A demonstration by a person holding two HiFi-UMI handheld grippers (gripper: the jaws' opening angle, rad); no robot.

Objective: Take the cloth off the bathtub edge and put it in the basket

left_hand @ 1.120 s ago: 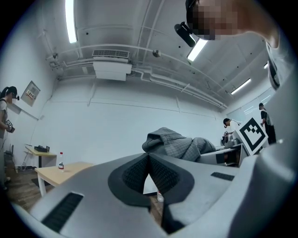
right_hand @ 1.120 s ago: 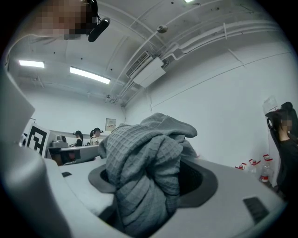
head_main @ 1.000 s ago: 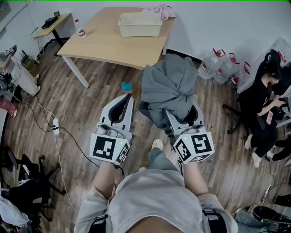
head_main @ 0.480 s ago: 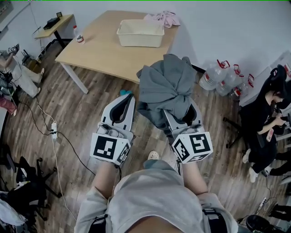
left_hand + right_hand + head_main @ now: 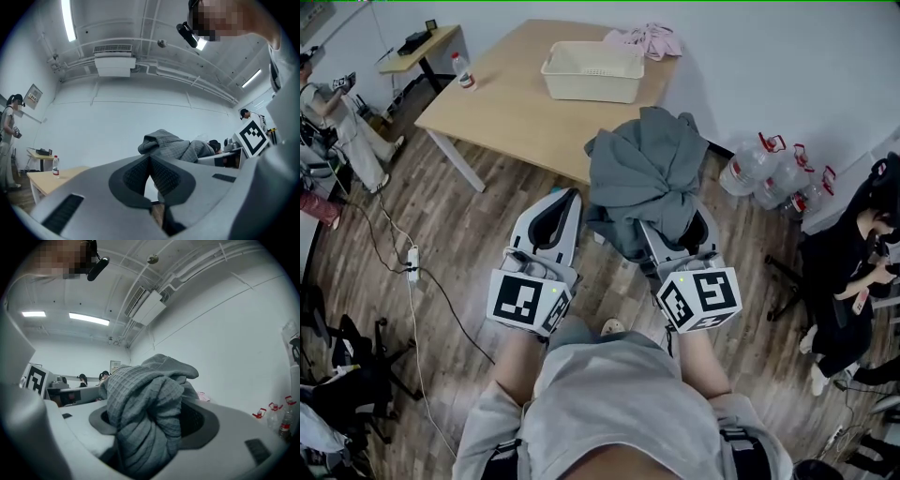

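While the right claw [image 5: 675, 232] grips the cloth [image 5: 647, 169], the basket [image 5: 591, 87] sits apart.

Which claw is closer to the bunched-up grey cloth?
Right. The right claw is clamped on the grey waffle-weave cloth, which bulges up from between its jaws. The left claw is shut and empty, just beside the cloth.

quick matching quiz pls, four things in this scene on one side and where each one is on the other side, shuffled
Things:
1. grey cloth
2. basket
3. small bottle
4. water jugs

Places:
A. on the floor by the wall
B. near the table's left edge
C. clamped in the right tool
D. on the table beside pink fabric

Pairs: 1-C, 2-D, 3-B, 4-A
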